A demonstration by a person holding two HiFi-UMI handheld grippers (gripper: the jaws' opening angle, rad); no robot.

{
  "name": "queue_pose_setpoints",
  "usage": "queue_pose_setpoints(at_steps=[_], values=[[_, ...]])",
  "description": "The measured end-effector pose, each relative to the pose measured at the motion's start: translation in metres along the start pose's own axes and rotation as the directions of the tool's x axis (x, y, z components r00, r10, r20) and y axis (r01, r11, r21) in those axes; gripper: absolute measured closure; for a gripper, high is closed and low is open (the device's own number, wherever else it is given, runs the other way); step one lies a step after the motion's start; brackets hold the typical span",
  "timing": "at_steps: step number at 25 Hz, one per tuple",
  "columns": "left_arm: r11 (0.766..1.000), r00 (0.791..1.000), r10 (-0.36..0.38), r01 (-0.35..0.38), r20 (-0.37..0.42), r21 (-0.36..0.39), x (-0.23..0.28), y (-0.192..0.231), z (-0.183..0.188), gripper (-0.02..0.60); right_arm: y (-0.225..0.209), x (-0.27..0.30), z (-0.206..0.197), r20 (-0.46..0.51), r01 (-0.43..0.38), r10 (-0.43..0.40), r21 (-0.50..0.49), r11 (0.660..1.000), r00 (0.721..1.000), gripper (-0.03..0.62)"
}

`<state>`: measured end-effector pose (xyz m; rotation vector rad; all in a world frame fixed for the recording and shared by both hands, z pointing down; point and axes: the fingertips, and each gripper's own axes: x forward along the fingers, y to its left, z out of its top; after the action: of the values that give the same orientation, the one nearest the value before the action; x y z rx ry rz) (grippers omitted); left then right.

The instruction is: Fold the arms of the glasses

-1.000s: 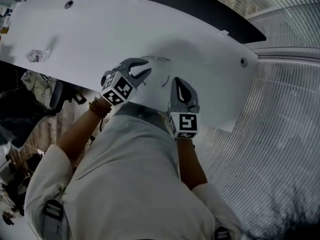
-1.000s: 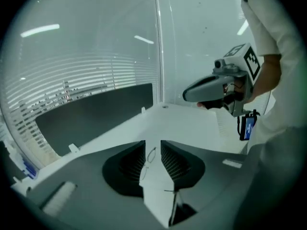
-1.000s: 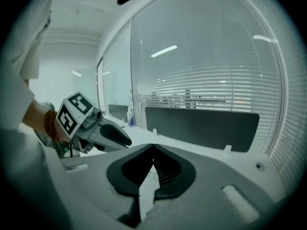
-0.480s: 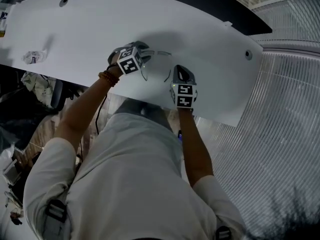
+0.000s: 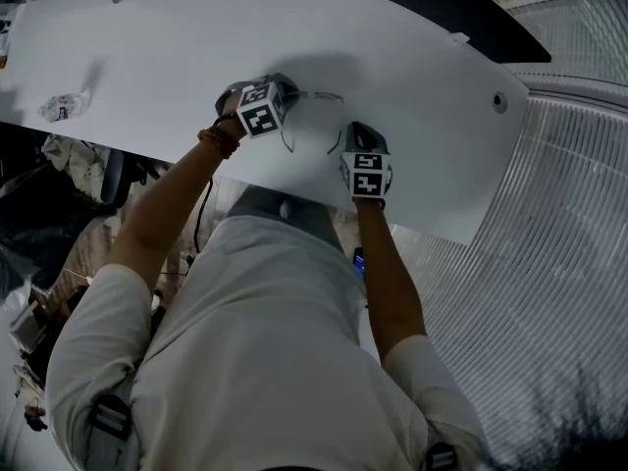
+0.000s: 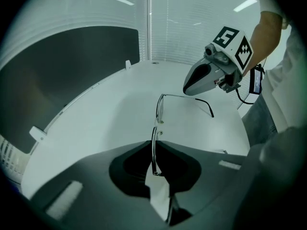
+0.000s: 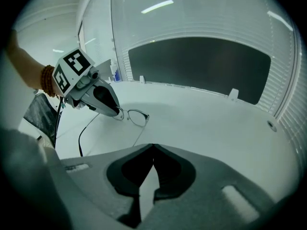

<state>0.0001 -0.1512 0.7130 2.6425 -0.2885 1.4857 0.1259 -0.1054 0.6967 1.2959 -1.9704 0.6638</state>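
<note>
Thin-rimmed glasses (image 5: 314, 97) lie on the white table (image 5: 422, 67) with both arms spread toward me. My left gripper (image 5: 287, 94) is down at their left end. In the left gripper view its jaws have just been closing and now pinch the front rim (image 6: 154, 152) of the nearer lens, while the far lens (image 6: 157, 110) and a dark arm (image 6: 204, 103) stretch away. My right gripper (image 5: 355, 129) hovers just right of the right arm's tip, shut and empty (image 7: 153, 146). From the right gripper view the left gripper (image 7: 117, 114) touches the glasses (image 7: 137, 117).
A crumpled clear wrapper (image 5: 64, 106) lies far left on the table. Cable holes (image 5: 498, 100) sit near the corners. The table's near edge (image 5: 294, 189) runs just under the grippers, with my body behind it. A dark panel (image 7: 201, 66) stands behind the table.
Both grippers have moved down and away from my body to the glasses. The left jaws, spread wide before, now sit closed over the left end of the glasses.
</note>
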Motion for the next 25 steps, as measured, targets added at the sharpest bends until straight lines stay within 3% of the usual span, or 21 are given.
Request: queue_pose_setpoints(at_steps=[14,25], values=[[1.000,1.000,0.013,-0.013,0.003,0.025,0.001,-0.001,0.003,0.551,0.054,0.029,0.016,-0.031,-0.124,0.122,-0.067,0.990,0.992,0.592],[0.999,1.000,0.004,-0.004,0.005,0.039,0.002,-0.005,0.005,0.551,0.063,0.042,0.037,-0.019,-0.137,0.135,-0.108,0.985,0.991,0.592]])
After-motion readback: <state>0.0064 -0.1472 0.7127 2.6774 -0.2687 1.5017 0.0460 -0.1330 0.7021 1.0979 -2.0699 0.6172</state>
